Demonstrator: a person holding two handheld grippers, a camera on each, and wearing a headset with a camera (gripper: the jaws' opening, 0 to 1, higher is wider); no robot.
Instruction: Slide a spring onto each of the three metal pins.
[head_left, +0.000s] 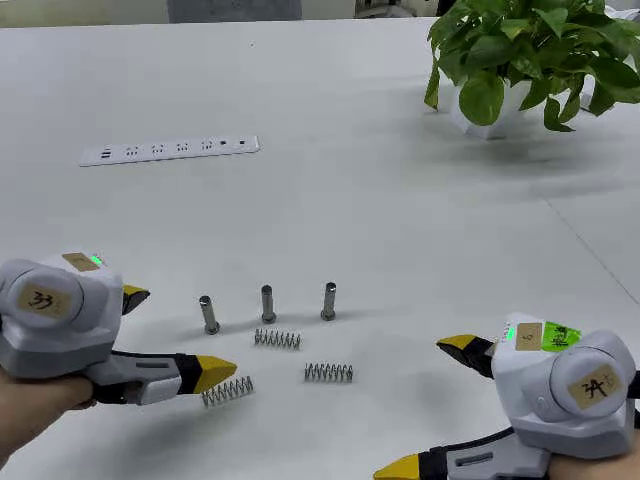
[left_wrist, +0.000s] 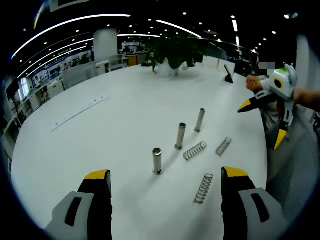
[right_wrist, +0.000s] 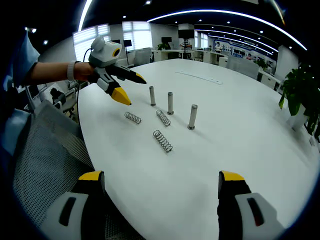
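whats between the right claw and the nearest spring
Only bare table lies between the right claw and the nearest spring, as the right gripper view shows.

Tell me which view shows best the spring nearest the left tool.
The left gripper view: the spring lies close, its coils clear. In the head view the spring is smaller but sharp. In the right gripper view the spring is far and small.
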